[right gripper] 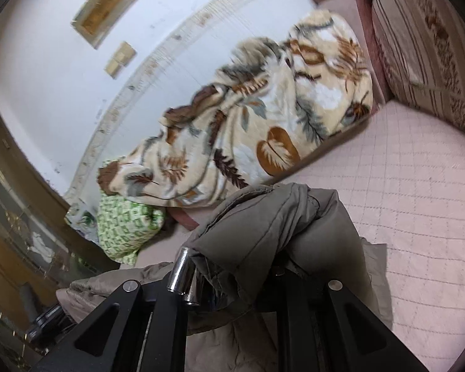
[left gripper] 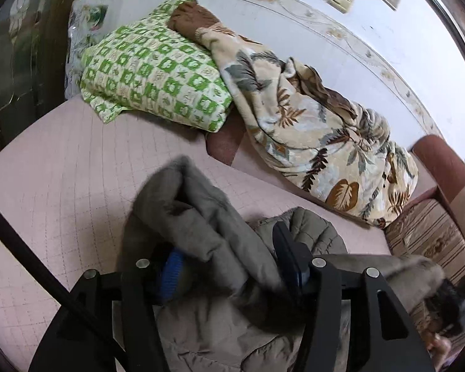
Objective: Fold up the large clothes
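Note:
A grey-olive padded jacket (left gripper: 201, 217) with a fur-trimmed hood lies bunched on the pink quilted bed cover (left gripper: 62, 186). My left gripper (left gripper: 229, 266) is shut on a thick fold of the jacket, with the blue pad (left gripper: 170, 272) of one finger showing beside the cloth. In the right wrist view my right gripper (right gripper: 241, 279) is shut on another part of the jacket (right gripper: 269, 223), which drapes over both fingers and hides their tips. A shiny metal cylinder (right gripper: 181, 269) sticks out beside the left finger.
A leaf-patterned beige blanket (left gripper: 319, 130) lies rolled along the white wall, also in the right wrist view (right gripper: 248, 117). A green checked pillow (left gripper: 152, 74) sits at the far left. A striped sofa arm (left gripper: 431, 238) bounds the right side. A dark cabinet (right gripper: 12, 217) stands at left.

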The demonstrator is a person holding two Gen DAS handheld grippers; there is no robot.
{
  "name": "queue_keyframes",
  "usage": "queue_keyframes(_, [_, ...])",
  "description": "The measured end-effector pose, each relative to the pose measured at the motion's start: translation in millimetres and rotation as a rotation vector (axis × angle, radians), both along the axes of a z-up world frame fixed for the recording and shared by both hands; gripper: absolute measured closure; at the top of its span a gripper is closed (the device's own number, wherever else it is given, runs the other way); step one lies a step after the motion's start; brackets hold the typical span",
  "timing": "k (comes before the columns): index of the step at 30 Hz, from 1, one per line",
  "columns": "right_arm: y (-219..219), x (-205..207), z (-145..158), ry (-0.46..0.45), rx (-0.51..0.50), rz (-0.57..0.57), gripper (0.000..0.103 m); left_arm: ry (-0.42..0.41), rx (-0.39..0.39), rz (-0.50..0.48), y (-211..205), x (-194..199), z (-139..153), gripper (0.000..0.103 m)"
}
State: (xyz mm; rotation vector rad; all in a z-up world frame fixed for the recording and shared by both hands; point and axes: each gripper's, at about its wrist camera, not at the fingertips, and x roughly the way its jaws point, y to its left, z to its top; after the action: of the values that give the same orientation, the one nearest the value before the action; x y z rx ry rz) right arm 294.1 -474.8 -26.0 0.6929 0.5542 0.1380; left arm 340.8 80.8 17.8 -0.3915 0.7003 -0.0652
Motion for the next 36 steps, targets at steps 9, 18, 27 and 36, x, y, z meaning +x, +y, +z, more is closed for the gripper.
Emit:
queue_keyframes(9, [-7, 58, -50, 0.127, 0.008, -0.071, 0.086, -0.072, 0.103, 0.018, 23, -4, 10, 0.04])
queue_keyframes(18, [-23, 66, -55, 0.186, 0.076, -0.057, 0.061, -0.076, 0.234, -0.168, -41, -10, -15, 0.04])
queue_keyframes(27, [15, 7, -15, 0.046, -0.114, 0.103, 0.052, -0.052, 0.343, -0.388, -128, -15, -65, 0.04])
queue_keyframes(36, [97, 16, -67, 0.107, -0.357, 0.233, 0.052, 0.052, 0.339, -0.376, -145, 33, -105, 0.04])
